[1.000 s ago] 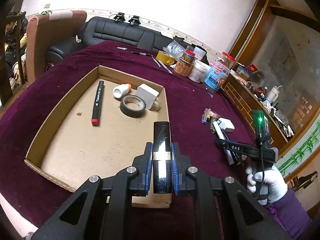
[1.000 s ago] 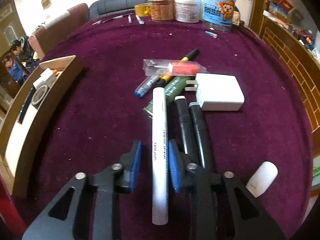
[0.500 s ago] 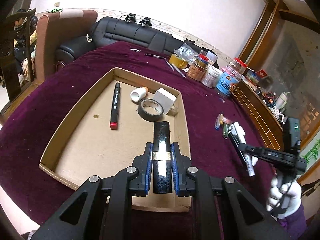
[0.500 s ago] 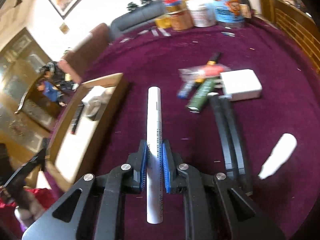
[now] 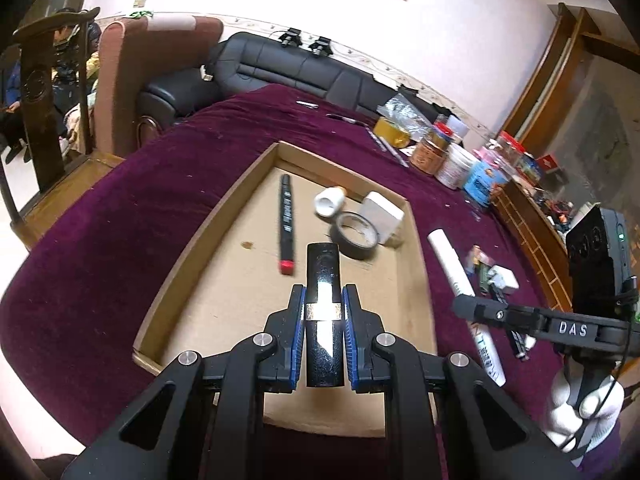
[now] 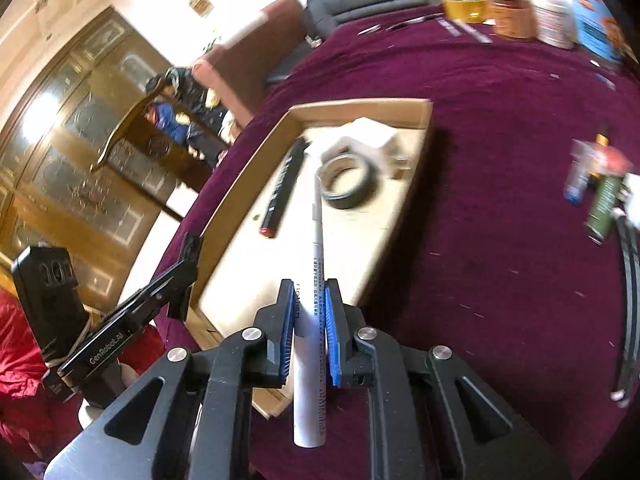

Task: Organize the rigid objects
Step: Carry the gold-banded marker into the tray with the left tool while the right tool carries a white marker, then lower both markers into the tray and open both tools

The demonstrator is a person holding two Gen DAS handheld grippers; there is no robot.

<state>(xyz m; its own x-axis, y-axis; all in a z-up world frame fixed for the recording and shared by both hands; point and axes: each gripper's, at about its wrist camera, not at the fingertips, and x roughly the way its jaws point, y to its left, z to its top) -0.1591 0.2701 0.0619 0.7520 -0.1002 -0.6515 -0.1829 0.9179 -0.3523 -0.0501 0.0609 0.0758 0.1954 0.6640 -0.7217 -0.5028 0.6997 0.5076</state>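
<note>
Closest to me, my left hand-held gripper (image 5: 324, 332) is clamped on a glossy black tube (image 5: 323, 312), its long axis running straight out along the fingers and its far end hanging over the near part of the cardboard tray (image 5: 208, 240). My right hand-held gripper (image 6: 308, 332) is pinched tight on a white marker (image 6: 314, 280), also lying along the fingers, tip pointing away over the tray floor toward the tape roll (image 6: 348, 180). I judge both carries to be in their delivery stage: each piece is over the tray but not yet set down. Next I would lower each one flat onto bare cardboard and let go, steering the white marker between the black marker (image 6: 282, 188) and the tape roll. Farther back sit a small white bottle (image 5: 330, 202) and a white block (image 5: 382, 218); beyond, on the purple bench (image 5: 120, 208), loose pens and jars wait.
</note>
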